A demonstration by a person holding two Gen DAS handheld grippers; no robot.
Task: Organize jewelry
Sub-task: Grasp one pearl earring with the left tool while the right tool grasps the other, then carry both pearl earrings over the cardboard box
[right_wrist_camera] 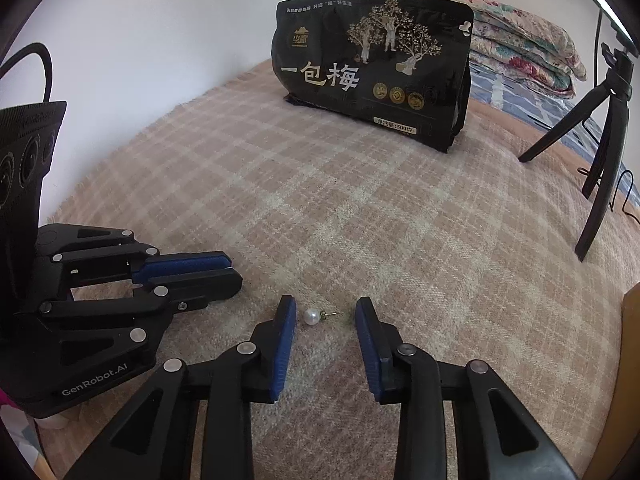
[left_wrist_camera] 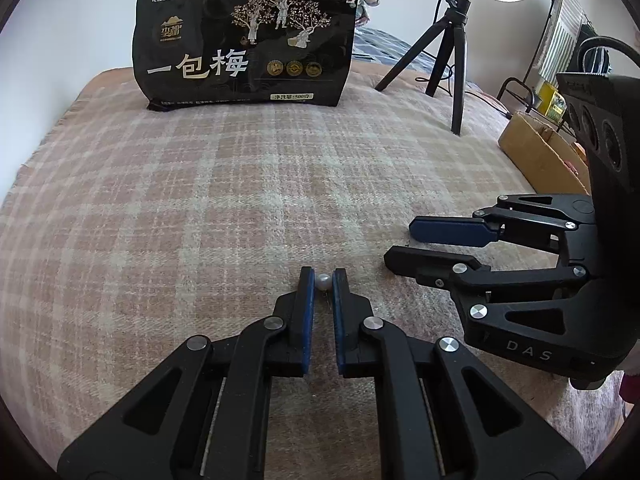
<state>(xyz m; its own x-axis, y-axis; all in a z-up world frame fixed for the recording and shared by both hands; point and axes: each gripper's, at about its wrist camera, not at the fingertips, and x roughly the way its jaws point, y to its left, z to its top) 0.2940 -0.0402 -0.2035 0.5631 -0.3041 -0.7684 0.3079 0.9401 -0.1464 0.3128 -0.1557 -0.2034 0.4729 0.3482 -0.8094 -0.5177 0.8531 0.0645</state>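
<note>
While the left gripper (left_wrist_camera: 323,276) pinches one pearl earring (left_wrist_camera: 323,281) between its blue pads just above the plaid blanket (left_wrist_camera: 168,208), the right gripper (right_wrist_camera: 326,312) hovers with its jaws spread wide around a second pearl earring (right_wrist_camera: 313,316) lying near the blanket's front edge. That loose one sits dead ahead between the right fingertips, nearer the left pad, its pearl-to-hook axis running across the gap, so the right gripper looks best placed to close on it!

Both wrist views sit low over the plaid blanket (left_wrist_camera: 200,200), facing the black bag (right_wrist_camera: 372,68) they share.
</note>
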